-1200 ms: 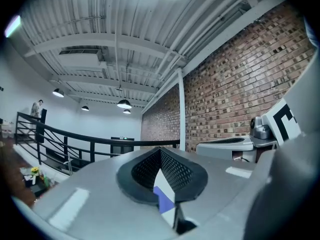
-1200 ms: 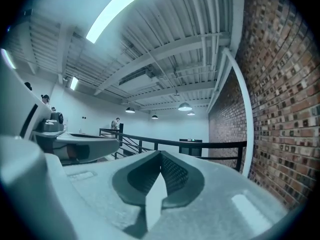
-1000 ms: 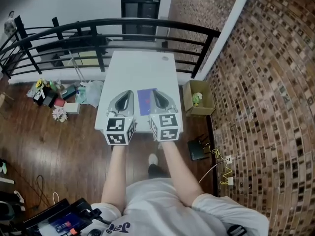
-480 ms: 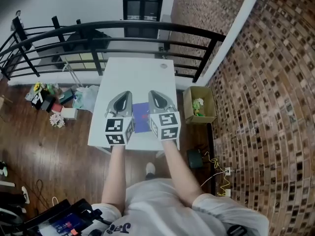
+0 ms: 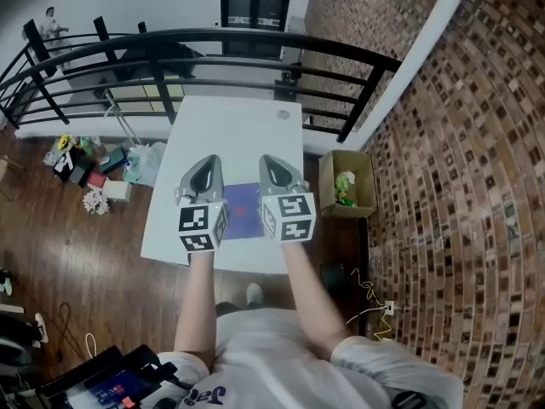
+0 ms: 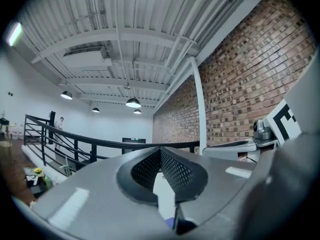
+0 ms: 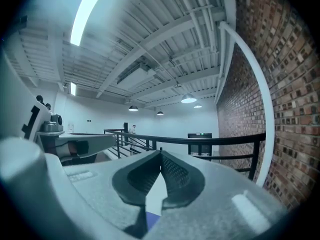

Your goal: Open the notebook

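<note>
Brick wall rt, wood floor, blk railing, white table, ceiling lamps.

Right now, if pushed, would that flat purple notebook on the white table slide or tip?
The flat purple notebook lies flush on the smooth white table, so it would probably slide, not tip. It looks thin, so likely light, and its cover may flex if lifted by one edge.

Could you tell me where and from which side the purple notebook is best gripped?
Its cover's free long edge, approached low from that side: the notebook lies flat and closed on the table, offering only thin edges. Which edge is the spine is unclear.
</note>
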